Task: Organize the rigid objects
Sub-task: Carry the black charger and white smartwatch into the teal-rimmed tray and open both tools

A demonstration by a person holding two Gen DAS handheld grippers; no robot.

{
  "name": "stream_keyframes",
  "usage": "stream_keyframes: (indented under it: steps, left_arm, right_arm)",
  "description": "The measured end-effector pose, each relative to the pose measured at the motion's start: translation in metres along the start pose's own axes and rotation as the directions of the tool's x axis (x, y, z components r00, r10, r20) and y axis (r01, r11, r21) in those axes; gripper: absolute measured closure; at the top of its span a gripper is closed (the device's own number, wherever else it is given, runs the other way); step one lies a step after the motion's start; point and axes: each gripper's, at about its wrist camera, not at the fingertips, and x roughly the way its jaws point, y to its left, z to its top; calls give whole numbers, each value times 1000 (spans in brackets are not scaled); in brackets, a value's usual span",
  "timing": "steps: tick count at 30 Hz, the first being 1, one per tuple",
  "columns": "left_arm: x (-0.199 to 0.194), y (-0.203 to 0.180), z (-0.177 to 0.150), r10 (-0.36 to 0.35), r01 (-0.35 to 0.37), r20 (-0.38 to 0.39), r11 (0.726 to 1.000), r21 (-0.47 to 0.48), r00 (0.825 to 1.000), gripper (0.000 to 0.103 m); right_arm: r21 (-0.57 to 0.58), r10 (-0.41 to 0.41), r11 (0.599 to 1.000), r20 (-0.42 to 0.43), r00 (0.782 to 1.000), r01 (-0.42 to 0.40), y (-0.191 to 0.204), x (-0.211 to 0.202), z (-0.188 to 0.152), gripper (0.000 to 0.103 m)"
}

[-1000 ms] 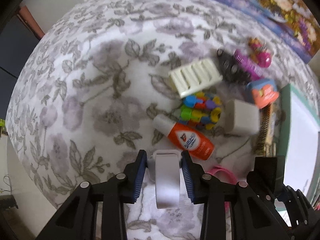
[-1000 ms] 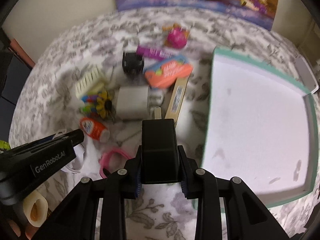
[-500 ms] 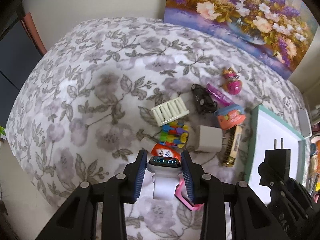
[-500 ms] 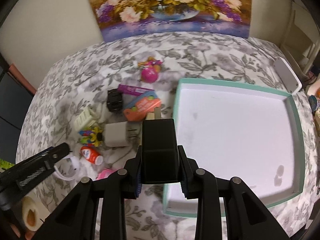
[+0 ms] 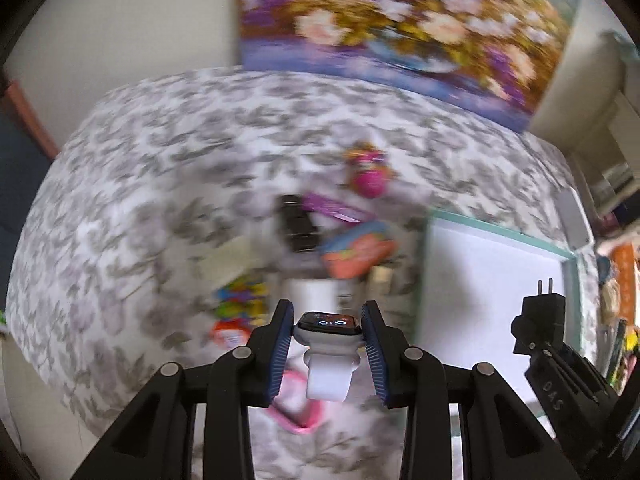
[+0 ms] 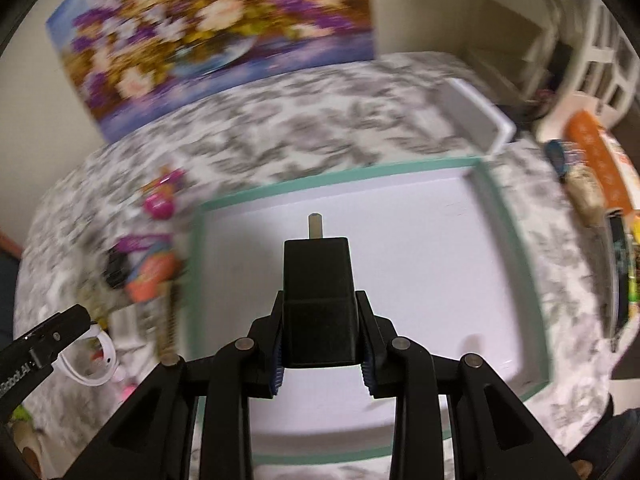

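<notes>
Gripping rigid charger [image 6: 318, 300] by its flanks, right gripper [image 6: 320, 336] above tray [image 6: 496, 200]; left gripper [image 5: 326, 344] clamps watch [image 5: 326, 326] case, strap floppy.

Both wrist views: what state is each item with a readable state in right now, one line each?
Left gripper: jaws shut on the smartwatch.
Smartwatch: held off the cloth, display lit, white strap hanging toward the camera.
Right gripper: jaws shut on the black charger.
Black charger: held above the tray, prongs pointing forward.
Tray: white floor bare, nothing in it.
Pile on the cloth: too blurred to judge.
</notes>
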Motion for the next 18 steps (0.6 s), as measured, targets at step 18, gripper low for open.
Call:
stream_keyframes:
  steps: [18]
  left_arm:
    - [36, -126, 28, -46, 47, -8, 985, 166, 999, 65]
  right_arm:
    - [177, -81, 981, -11, 997, 82, -84, 9, 9, 71]
